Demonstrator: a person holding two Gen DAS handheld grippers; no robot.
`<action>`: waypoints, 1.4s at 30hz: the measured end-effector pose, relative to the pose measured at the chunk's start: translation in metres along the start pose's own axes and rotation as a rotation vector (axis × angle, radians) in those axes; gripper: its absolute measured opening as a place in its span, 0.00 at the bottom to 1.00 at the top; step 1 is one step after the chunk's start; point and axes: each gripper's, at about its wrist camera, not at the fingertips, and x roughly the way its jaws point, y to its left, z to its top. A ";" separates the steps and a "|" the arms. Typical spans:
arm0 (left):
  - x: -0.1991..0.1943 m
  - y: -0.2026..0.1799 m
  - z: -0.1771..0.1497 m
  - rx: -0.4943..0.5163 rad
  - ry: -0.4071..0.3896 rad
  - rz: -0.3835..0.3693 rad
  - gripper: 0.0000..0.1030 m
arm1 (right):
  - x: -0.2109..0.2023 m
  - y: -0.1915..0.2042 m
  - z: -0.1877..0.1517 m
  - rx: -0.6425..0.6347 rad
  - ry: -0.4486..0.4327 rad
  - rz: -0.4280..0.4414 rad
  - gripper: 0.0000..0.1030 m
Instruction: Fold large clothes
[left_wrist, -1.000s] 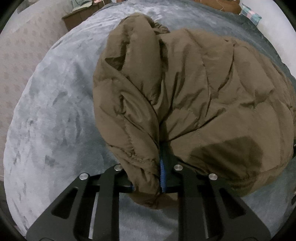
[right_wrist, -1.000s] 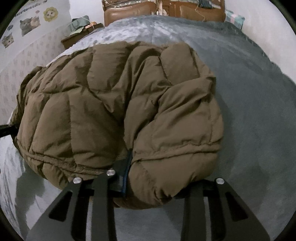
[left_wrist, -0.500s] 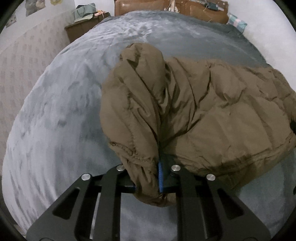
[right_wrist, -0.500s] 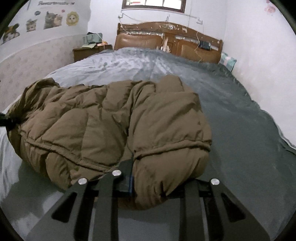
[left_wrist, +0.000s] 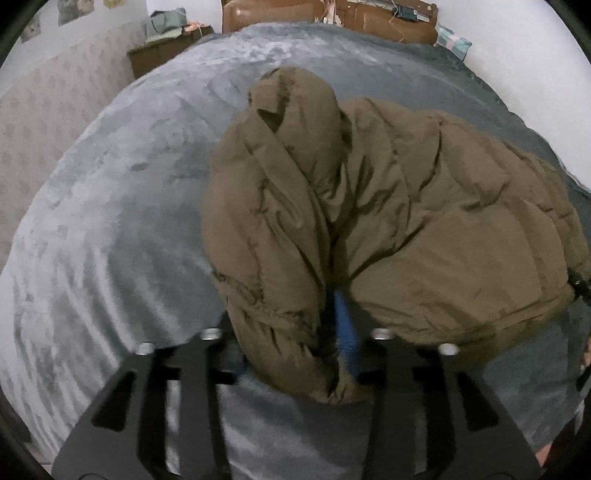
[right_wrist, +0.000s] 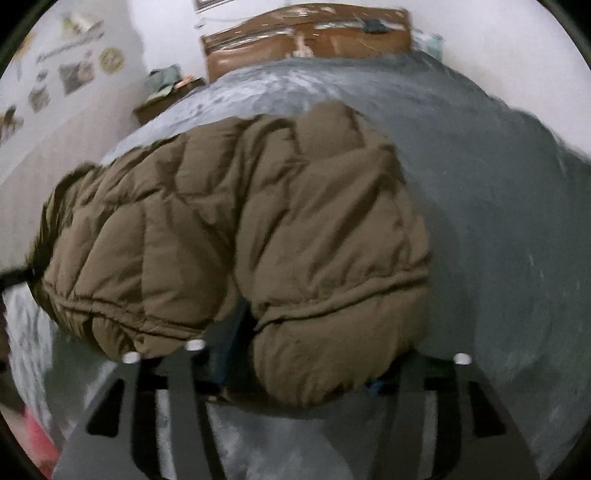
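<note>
Left gripper (left_wrist: 295, 354): clamped on brown jacket (left_wrist: 406, 221) edge.
Right gripper (right_wrist: 306, 369): clamped on jacket; fingertips hidden.
Wall lettering (right_wrist: 70, 48): blurred, unreadable.

We are in a home bedroom. A large bed (left_wrist: 110, 229) covered by a plush grey blanket (right_wrist: 498, 192) fills most of both views, with a brown wooden headboard (right_wrist: 306, 35) against the white far wall. Beside the bed stands a low wooden nightstand (left_wrist: 159, 59) piled with what we take to be folded cloth, though it is blurred. Cartoon stickers (right_wrist: 74, 74) decorate the wall above patterned wallpaper (left_wrist: 48, 122), and a checked pillow (left_wrist: 454, 38) sits by the headboard.
</note>
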 end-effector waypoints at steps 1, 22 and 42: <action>-0.004 0.002 -0.001 0.001 -0.010 0.006 0.66 | -0.006 -0.003 -0.002 0.018 -0.005 -0.004 0.63; -0.171 -0.002 -0.040 -0.093 -0.247 0.129 0.97 | -0.136 0.093 0.002 -0.009 -0.190 -0.206 0.96; -0.212 -0.026 -0.051 -0.077 -0.287 0.110 0.97 | -0.185 0.146 -0.013 -0.031 -0.234 -0.226 0.98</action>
